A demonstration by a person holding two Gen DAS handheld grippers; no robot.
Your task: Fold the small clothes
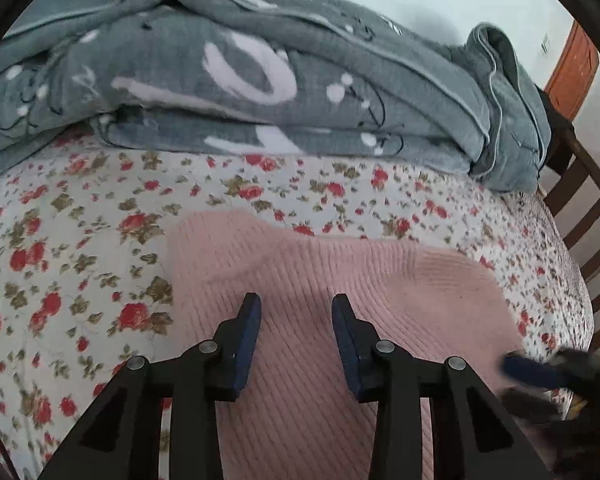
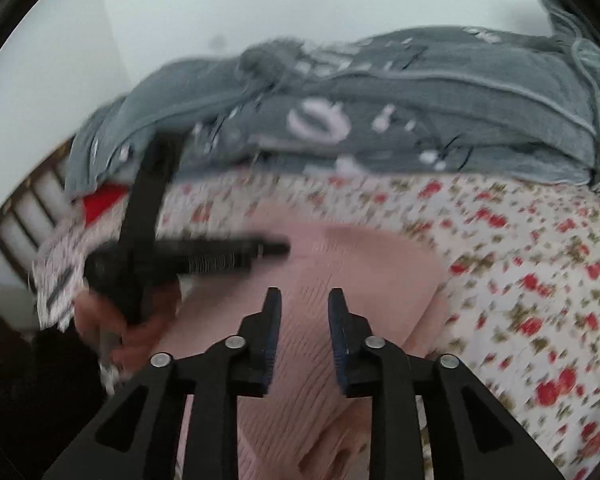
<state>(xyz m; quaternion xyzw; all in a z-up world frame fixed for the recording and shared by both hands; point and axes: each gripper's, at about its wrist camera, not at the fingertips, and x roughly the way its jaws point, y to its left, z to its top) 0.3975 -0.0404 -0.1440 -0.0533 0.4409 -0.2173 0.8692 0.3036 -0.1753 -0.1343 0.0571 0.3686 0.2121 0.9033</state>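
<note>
A pink ribbed knit garment (image 1: 308,280) lies spread on the flowered bedsheet (image 1: 60,240). My left gripper (image 1: 296,304) is open and empty just above its near part. The right gripper's blue fingertip, blurred, shows at the garment's right edge (image 1: 528,368). In the right wrist view the garment (image 2: 360,264) lies below my right gripper (image 2: 304,298), which is open and empty. The left gripper's black body (image 2: 148,248) and the hand holding it show blurred at the garment's left side.
A rumpled grey blanket (image 1: 260,80) with white patterns is piled along the far side of the bed, also in the right wrist view (image 2: 380,120). A dark wooden slatted bed rail (image 1: 580,208) stands at the right. A red item (image 2: 104,204) lies near the left rail.
</note>
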